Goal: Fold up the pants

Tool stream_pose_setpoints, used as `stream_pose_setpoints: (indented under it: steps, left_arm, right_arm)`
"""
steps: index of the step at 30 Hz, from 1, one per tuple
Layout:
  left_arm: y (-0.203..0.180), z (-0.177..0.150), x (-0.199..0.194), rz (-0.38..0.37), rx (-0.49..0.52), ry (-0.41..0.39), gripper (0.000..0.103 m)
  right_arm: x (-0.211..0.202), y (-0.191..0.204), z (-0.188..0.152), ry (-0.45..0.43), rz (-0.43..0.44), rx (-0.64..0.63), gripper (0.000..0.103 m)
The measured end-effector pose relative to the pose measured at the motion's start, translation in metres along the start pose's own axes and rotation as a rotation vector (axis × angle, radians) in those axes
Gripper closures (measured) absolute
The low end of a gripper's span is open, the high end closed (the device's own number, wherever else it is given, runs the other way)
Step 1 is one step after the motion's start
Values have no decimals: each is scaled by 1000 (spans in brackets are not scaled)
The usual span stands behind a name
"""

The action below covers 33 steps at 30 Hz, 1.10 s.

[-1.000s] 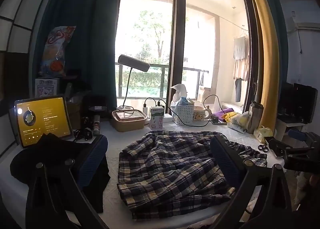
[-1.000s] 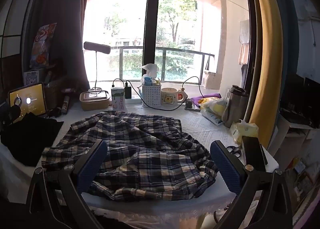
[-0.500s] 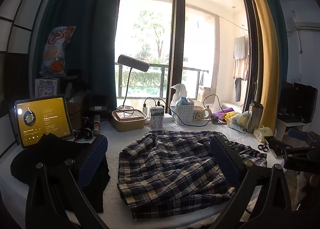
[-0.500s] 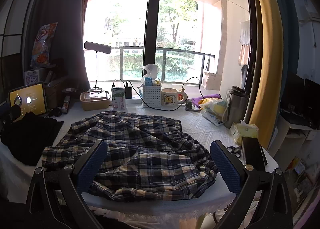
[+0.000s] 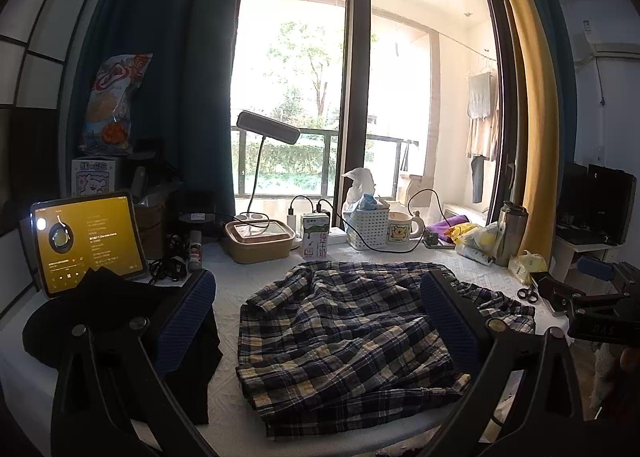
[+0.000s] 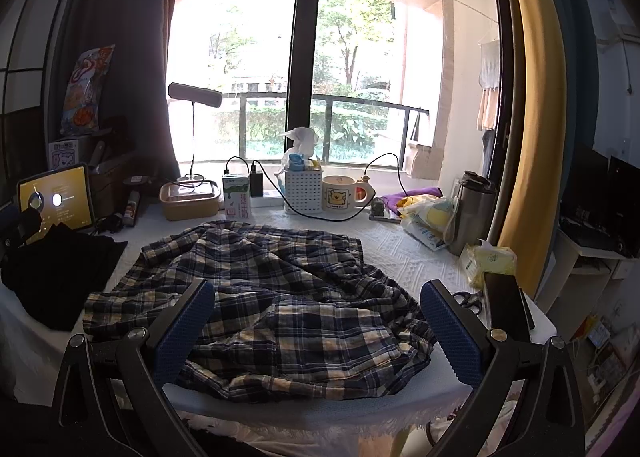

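Both grippers gape; left view alone shows, seemingly, the right gripper (image 5: 600, 277)

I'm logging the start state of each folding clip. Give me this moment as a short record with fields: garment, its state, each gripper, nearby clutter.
garment: plaid pants
state: rumpled and spread on the white table, not folded
left gripper: open, held above the near table edge, touching nothing
right gripper: open, held above the pants' near edge, touching nothing
left of pants: black garment, tablet with lit yellow screen
right of pants: scissors, steel tumbler
behind pants: milk carton, bear mug, white basket
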<state>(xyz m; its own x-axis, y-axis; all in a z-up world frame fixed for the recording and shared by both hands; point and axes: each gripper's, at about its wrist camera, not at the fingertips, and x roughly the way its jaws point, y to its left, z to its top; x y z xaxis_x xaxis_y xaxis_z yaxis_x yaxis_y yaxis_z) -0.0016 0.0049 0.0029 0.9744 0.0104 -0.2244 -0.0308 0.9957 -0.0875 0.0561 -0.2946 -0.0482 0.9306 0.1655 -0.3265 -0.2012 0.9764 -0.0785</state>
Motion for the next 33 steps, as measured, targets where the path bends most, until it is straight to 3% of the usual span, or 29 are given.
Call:
stream_pose_setpoints:
  steps: [33]
  left_arm:
    - [2, 3, -2, 2, 3, 1, 2]
  right_arm:
    - [4, 5, 2, 3, 1, -10, 0]
